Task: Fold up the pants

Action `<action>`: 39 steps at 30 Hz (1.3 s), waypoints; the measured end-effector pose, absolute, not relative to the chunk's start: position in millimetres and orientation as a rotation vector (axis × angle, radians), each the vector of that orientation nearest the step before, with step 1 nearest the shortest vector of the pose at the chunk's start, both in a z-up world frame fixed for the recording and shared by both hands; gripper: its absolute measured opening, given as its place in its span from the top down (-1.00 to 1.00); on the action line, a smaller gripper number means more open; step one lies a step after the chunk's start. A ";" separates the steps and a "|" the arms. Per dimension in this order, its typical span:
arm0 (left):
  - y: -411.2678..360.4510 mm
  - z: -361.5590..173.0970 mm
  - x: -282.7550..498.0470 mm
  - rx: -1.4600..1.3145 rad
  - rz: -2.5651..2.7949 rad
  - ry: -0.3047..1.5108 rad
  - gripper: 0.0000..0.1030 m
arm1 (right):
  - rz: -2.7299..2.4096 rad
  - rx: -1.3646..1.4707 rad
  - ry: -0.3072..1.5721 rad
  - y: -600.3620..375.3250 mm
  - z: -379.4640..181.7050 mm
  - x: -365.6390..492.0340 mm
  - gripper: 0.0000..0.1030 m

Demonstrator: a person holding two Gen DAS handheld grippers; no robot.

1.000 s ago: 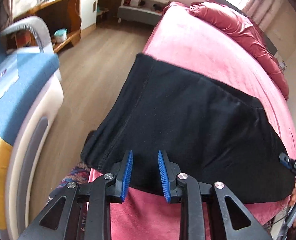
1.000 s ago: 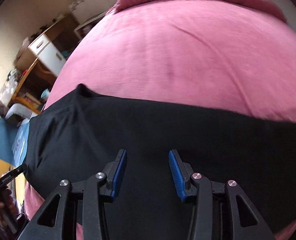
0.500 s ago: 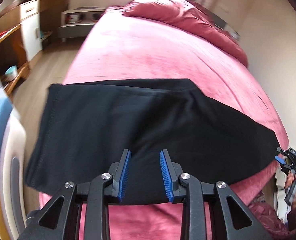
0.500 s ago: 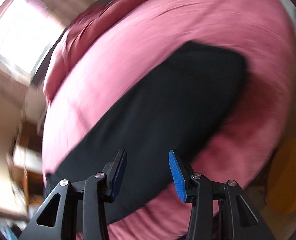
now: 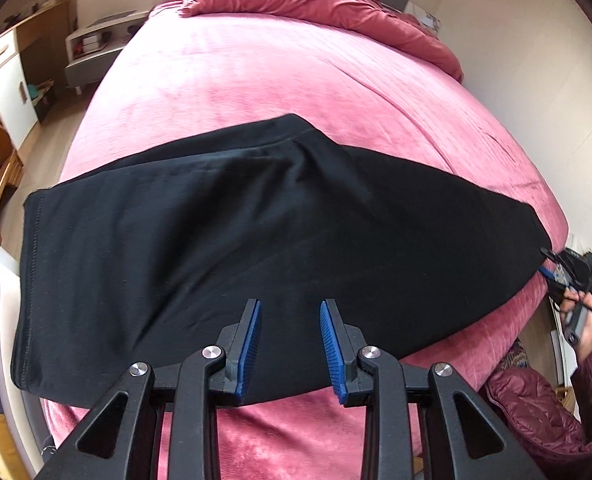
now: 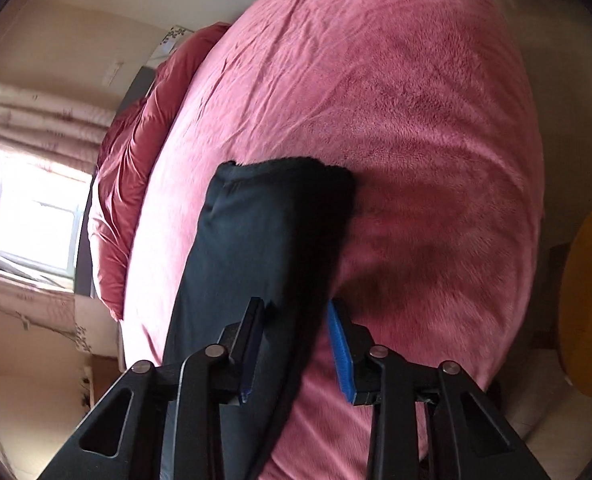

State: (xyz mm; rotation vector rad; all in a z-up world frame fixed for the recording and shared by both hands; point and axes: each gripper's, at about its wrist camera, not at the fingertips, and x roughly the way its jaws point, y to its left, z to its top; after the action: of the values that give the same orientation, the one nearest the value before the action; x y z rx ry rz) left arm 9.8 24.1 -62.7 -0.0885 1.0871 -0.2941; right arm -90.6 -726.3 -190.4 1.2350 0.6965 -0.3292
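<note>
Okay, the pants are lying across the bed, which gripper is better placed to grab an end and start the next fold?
Probably the right gripper: the black pants' end already lies between its closing fingers. The left gripper hangs open over the near edge, gripping nothing.

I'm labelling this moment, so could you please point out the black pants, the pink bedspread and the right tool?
black pants (image 5: 223,232), left wrist view, middle of fabric
pink bedspread (image 5: 255,68), left wrist view, bare top
right tool (image 6: 296,344), right wrist view, between fingertips

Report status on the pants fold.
Left gripper open, over pants near edge. Right gripper just closing, pants end between fingers; grip unclear. Pants spread across bed. Nothing in the way.
</note>
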 end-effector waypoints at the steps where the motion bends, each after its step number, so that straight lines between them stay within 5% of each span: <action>1: 21.5 -63.6 10.2 -0.089 -0.300 1.092 0.41 | -0.331 1.254 0.682 -730.5 -195.3 -87.8 0.35; 9: 3.4 -74.4 18.0 -0.082 -0.320 1.135 0.41 | -0.279 1.331 0.639 -741.7 -213.5 -80.3 0.35; 14: -2.7 -78.1 18.0 -0.083 -0.341 1.143 0.41 | -0.286 1.223 0.695 -739.5 -191.8 -68.5 0.70; 21: -0.9 -80.5 20.3 -0.156 -0.378 1.149 0.41 | -0.131 1.029 0.655 -711.4 -122.9 -47.5 0.73; 30: -11.2 -77.8 26.0 -0.215 -0.464 1.153 0.41 | 0.170 0.744 0.717 -603.0 -52.0 -11.1 0.72; 39: -17.0 -80.8 39.4 -0.355 -0.545 1.181 0.41 | 0.445 0.451 0.930 -438.5 -62.4 14.3 0.73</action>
State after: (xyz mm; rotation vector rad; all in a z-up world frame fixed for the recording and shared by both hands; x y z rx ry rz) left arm 39.4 -17.0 -80.8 -0.3547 1.1813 -0.5453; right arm 14.3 -438.5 -62.4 0.4513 0.9303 0.4448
